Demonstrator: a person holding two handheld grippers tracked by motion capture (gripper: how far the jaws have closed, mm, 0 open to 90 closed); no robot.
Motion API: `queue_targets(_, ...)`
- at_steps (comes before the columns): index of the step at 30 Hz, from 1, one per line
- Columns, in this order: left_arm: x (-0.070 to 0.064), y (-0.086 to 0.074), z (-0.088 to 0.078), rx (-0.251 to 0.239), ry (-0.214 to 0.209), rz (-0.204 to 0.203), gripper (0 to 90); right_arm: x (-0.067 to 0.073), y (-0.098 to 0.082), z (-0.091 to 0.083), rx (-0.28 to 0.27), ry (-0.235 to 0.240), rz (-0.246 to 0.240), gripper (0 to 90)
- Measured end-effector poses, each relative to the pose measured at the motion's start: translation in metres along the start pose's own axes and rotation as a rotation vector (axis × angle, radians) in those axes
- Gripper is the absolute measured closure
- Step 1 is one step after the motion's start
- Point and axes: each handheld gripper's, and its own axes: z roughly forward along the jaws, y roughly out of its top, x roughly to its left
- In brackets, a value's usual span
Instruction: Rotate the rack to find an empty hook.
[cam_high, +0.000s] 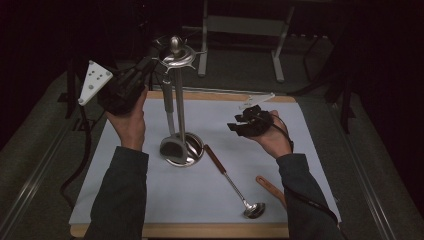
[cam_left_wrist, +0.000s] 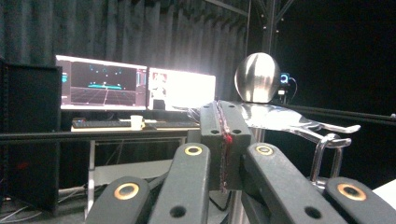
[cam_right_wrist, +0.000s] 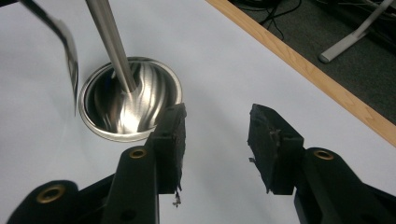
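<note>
holding one utensil (cam_high: 169, 107) at the rack (cam_high: 177, 59), left gripper (cam_high: 145, 65) clenched; right gripper (cam_right_wrist: 216, 135) released; ladle (cam_high: 235, 183) and another handle (cam_high: 270, 188) still waiting.

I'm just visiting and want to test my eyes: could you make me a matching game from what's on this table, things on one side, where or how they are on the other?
Things:
1. ladle
2. utensil stand
3. left gripper
4. right gripper

States:
A. jaws apart, nothing between them, held above the white sheet
B. lying flat on the white sheet, bowl toward the near edge
C. upright, round shiny base on the sheet
D. jaws closed, raised beside the stand's hooked top

Pairs: 1-B, 2-C, 3-D, 4-A
</note>
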Motion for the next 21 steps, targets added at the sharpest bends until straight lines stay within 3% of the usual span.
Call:
queue_targets(5, 0.006, 0.000, 0.003, 0.009, 0.009, -0.013, 89.9, 0.001, 0.000, 0.001, 0.004, 0.001, 0.000, 56.1)
queue_targets(11, 0.006, -0.002, -0.001, 0.028, 0.016, 0.003, 89.8, -0.001, -0.002, 0.001, 0.004, 0.000, 0.005, 56.0)
queue_targets(14, 0.006, -0.006, -0.004, 0.038, 0.011, 0.017, 89.7, -0.001, -0.004, 0.001, 0.006, 0.001, 0.005, 55.9)
queue_targets(21, 0.014, -0.024, -0.018, 0.075, 0.023, 0.003, 89.1, -0.003, -0.007, 0.001, 0.012, -0.001, 0.007, 55.8)
